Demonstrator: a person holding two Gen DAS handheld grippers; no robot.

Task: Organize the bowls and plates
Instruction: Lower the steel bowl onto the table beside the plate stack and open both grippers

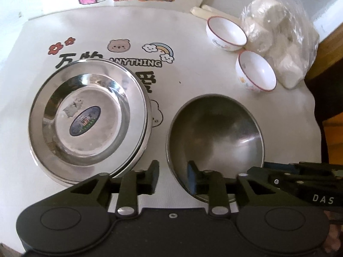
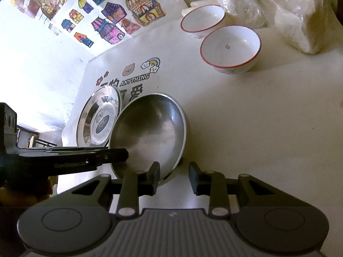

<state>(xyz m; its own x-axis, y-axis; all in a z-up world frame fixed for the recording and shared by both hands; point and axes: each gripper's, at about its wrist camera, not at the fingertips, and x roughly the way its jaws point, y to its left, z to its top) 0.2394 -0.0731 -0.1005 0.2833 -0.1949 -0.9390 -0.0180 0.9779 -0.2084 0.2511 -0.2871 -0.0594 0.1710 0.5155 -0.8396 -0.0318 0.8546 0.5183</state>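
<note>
A large steel bowl (image 1: 215, 143) sits on the white printed table cover (image 1: 193, 81), its dull brushed inside dark on the near wall and catching a soft pale sheen lower down, the thin rim bright all the way round; just beside it stands a stack of shiny steel plates (image 1: 89, 117), broad-rimmed and mirror-bright, the top one bearing an oval blue sticker (image 1: 85, 120) and a scrap of torn label on its flat floor; from the right wrist view the plates' edge lies just behind the bowl's rim, though whether they touch cannot be told; the left gripper (image 1: 173, 177) straddles the bowl's near rim, one finger outside and one inside, the pads standing apart from the metal and gripping nothing; the right gripper (image 2: 174, 177) likewise straddles the rim on its own side, jaws parted, the rim loose between them, no pad pressing; so the bowl rests released on the cover; farther back, well apart from the steel pieces, two small white ceramic bowls with thin red rims (image 1: 226, 33) (image 1: 256, 70) stand side by side, nearly touching, painted with faint patterns on their outer walls; beside them lies a clear plastic bag of white lumps (image 1: 278, 40).
</note>
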